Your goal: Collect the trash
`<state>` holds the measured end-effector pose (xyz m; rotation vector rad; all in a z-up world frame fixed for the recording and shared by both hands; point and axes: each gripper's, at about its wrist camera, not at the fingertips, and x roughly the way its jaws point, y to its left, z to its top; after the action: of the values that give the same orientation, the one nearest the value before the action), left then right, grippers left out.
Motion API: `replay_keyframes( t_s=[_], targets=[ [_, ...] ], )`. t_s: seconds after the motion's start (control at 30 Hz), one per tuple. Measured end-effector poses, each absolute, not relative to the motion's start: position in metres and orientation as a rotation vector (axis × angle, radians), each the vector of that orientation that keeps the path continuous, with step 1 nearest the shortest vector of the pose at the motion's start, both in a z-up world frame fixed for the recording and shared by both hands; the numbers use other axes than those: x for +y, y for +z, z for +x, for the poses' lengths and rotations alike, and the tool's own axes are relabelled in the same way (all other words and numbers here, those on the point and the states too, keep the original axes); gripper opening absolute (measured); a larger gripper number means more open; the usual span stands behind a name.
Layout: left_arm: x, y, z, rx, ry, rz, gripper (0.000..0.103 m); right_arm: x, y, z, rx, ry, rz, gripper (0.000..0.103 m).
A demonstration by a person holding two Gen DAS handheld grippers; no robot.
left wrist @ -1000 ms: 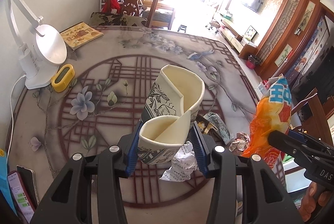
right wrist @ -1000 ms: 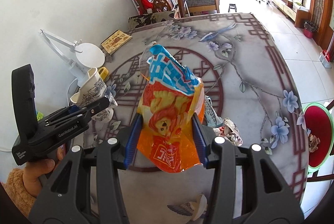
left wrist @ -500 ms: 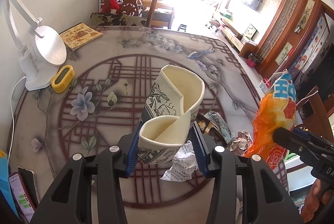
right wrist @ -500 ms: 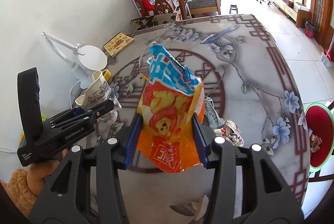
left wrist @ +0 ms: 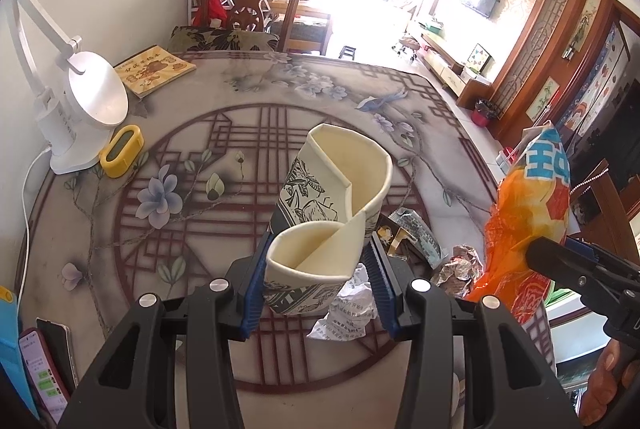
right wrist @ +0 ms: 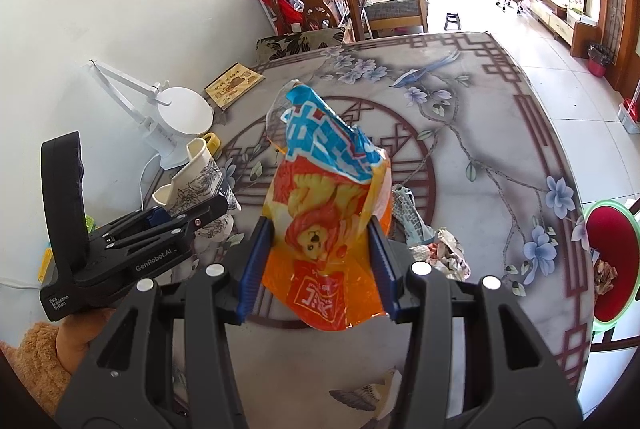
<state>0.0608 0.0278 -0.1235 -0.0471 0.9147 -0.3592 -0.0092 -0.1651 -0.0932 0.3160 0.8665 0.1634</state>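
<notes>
Left wrist view — load: left gripper (left wrist: 318,271) has its jaws clamped on crushed paper cups (left wrist: 328,217), two nested; long axis runs forward and up from the jaws, mouths open toward the camera.
Left wrist view — below the jaws: crumpled paper (left wrist: 348,313) lies on the counter (left wrist: 120,249) directly under and just right of the right jaw; wrappers (left wrist: 412,237) and a foil ball (left wrist: 460,265) lie further right, between the two grippers.
Left wrist view — other tool: orange snack bag (left wrist: 528,213) stands upright, well right of the jaws, held off the counter.
Left wrist view — pose: gripper level, raised above the counter, pointing at the far chair (left wrist: 256,5).

Right wrist view — load: right gripper (right wrist: 320,265) jaws pinch the snack bag (right wrist: 332,213) near its lower half; long axis upright, torn blue top forward of the jaws.
Right wrist view — remaining litter: wrappers (right wrist: 408,213) and foil ball (right wrist: 448,253) sit on the counter just right of and ahead of the right jaw.
Right wrist view — bin: red, green-rimmed bin (right wrist: 612,261) stands off the counter edge, far right of the jaws, scraps inside.
Right wrist view — judgement: the right hand is the nearer to the bin; the coming move likely turns on swinging rightward past the counter edge. Both jaws are full, so the loose litter cannot be taken yet.
</notes>
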Motion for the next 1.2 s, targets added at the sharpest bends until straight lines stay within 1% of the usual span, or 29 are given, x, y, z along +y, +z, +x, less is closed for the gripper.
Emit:
replay_keyframes(
  t_s=[0.37, 0.6, 0.9, 1.2],
  targets=[
    [0.014, -0.122, 0.052, 0.913, -0.393, -0.028, 0.043, -0.171, -0.091, -0.017, 0.863, 0.163, 0.317, 0.047],
    [-0.011, -0.123, 0.046, 0.934, -0.405, -0.012, 0.043, -0.192, -0.093, -0.032, 0.86, 0.154, 0.338, 0.047],
    [-0.065, -0.109, 0.02, 0.911, -0.392, -0.001, 0.043, -0.254, -0.092, -0.047, 0.837, 0.17, 0.38, 0.047],
    [-0.151, -0.106, -0.002, 0.906, -0.453, 0.015, 0.043, -0.352, -0.102, -0.077, 0.819, 0.093, 0.435, 0.048]
  ],
)
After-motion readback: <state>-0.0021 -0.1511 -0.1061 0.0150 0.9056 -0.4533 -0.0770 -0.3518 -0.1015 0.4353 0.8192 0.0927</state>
